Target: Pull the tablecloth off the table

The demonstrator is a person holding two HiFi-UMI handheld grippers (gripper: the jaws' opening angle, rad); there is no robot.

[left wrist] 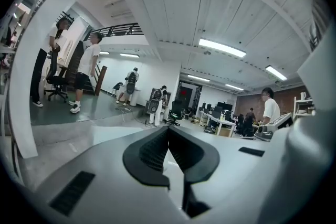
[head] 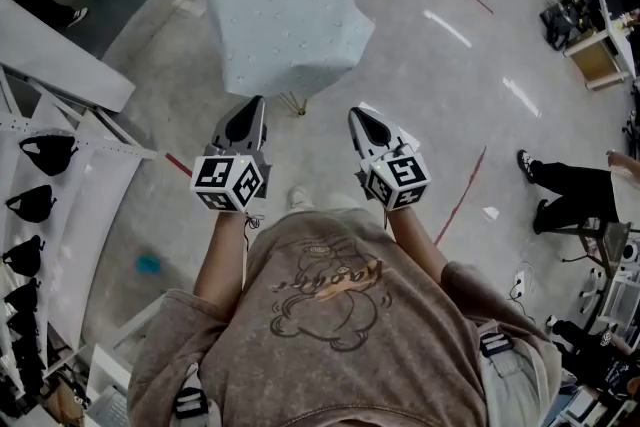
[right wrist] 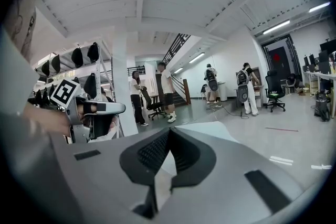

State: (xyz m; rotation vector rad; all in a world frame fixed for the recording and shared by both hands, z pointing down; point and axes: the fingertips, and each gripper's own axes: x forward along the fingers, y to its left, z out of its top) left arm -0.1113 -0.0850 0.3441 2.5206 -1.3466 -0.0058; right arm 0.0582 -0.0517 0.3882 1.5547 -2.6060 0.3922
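Big grey floor (head: 430,85) all around me, and ahead on it stands the one thing that matters: the tablecloth (head: 290,25). It's pale and dotted, and it's draped right over the small surface so that the top and sides are fully covered. Only a thin leg (head: 297,104) pokes out under the near hem.

I reckon that cloth is light, soft and limp. It should slide off freely and fold on itself rather than hold a shape, and I see nothing standing on it that could topple. The best hold, to my mind, is the near hanging edge. I'd put one pinch towards each near corner, where the fabric falls clear of the top and a fold can go between the pads.

Now the tongs. The left tongs (head: 254,103) are closed tight, pads pressed together with nothing in them. The right tongs (head: 356,113) are the same, shut on nothing. Both are held up in front of my chest, side by side, noses aimed towards the cloth. The cloth lies beyond and below the tips, apart from both, with its near hem sitting between the two lines of aim. So there's no contact yet, and both pairs would need to open before any grab.
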